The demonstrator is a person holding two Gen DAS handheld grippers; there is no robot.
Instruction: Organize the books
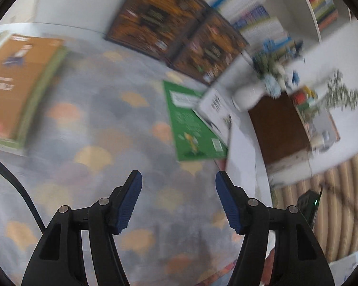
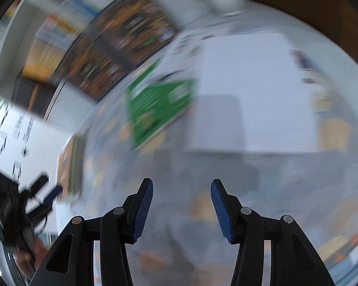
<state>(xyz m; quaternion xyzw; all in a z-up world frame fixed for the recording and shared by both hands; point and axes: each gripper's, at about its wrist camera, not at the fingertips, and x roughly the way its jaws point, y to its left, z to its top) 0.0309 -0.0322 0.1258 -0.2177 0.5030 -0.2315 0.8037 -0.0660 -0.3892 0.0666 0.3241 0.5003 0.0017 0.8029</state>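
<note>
A flat green paperback book lies on the grey tabletop with pale orange scallop shapes, its upper right corner tucked under a white-covered book. From the right wrist view the same green book sits just beside a large plain white sheet or cover. An orange book with a green border lies well apart at the far left. Two dark brown wooden-looking boxes stand behind, before blurred shelves of coloured book spines. The left gripper hovers with jaws wide and empty. The right gripper also holds nothing, its jaws moderately parted.
</note>
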